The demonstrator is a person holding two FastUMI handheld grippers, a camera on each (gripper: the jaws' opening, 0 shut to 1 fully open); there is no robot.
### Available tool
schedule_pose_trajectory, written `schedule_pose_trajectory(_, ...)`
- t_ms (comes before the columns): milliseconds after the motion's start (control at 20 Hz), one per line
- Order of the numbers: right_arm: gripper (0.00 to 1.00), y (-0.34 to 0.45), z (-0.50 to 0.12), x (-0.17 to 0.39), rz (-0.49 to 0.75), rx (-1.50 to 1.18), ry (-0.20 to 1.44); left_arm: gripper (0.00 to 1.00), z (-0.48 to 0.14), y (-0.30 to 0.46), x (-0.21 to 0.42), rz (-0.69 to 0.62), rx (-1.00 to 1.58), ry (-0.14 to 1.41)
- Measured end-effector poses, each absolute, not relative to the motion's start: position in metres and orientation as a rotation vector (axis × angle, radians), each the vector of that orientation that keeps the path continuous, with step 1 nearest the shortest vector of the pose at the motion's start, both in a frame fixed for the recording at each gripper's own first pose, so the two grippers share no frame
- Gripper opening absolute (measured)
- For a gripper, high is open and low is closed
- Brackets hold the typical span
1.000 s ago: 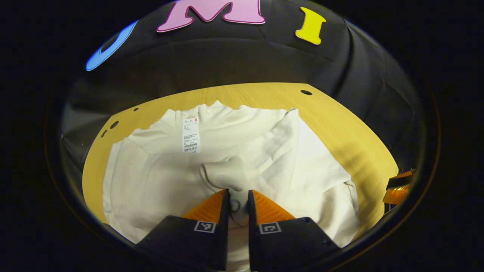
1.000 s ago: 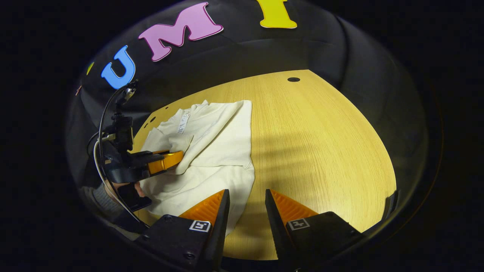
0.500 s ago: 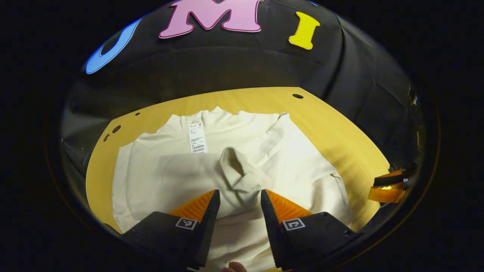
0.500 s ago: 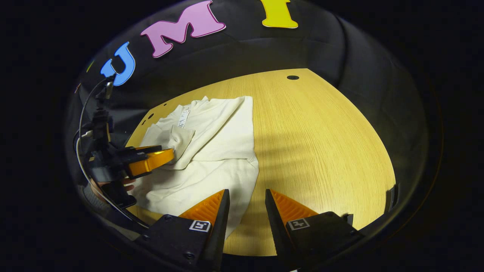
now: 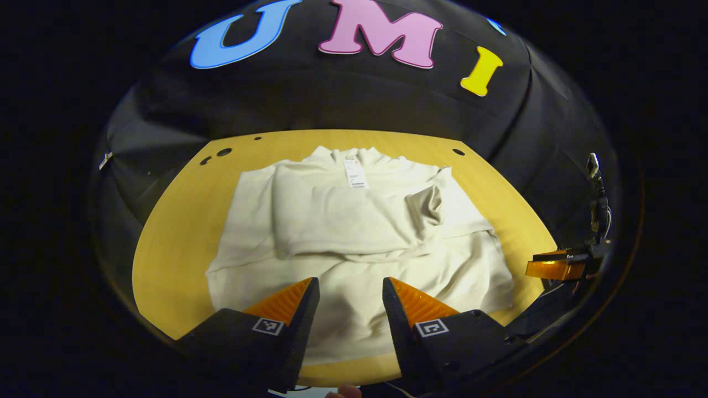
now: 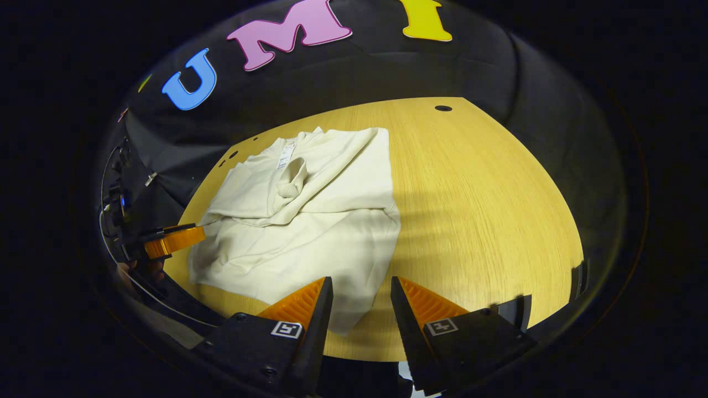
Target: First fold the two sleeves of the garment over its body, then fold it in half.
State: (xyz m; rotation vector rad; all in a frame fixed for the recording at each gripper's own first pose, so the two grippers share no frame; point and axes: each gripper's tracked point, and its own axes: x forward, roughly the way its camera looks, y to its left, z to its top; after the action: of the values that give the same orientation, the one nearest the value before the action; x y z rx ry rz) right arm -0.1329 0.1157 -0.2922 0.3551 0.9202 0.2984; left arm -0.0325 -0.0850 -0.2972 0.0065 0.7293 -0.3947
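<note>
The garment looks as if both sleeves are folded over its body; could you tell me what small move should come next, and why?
Probably lower both open grippers, left gripper and right gripper, to the garment's near hem, since both sleeves lie across the body and neither gripper holds cloth.

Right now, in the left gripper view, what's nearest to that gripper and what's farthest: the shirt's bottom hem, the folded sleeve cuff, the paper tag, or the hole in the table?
1. Bottom hem, just ahead of the left gripper.
2. Sleeve cuff, mid-shirt, to the right.
3. Paper tag, at the collar.
4. Hole, far right on the table.
</note>
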Motion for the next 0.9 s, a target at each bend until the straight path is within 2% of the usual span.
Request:
schedule_pose_trajectory(50, 0.66, 0.119, -0.293, -0.136, 0.303, 0.351, 0.926, 0.74, -0.304, -0.069, -0.039, -0.373, 0.01, 0.744)
schedule_pose_trajectory(400, 0.69, 0.142, -0.298, -0.153, 0.306, 0.34, 0.957, 0.74, -0.324, -0.001, -0.067, -0.295, 0.006, 0.788)
schedule_pose_trajectory(650, 0.72, 0.143, -0.308, -0.163, 0.269, 0.319, 0.989, 0.74, -0.336, 0.013, -0.074, -0.282, 0.006, 0.817)
schedule_pose_trajectory(900, 0.77, 0.144, -0.318, -0.17, 0.236, 0.313, 1.031, 0.74, -0.357, 0.031, -0.077, -0.21, -0.014, 0.887)
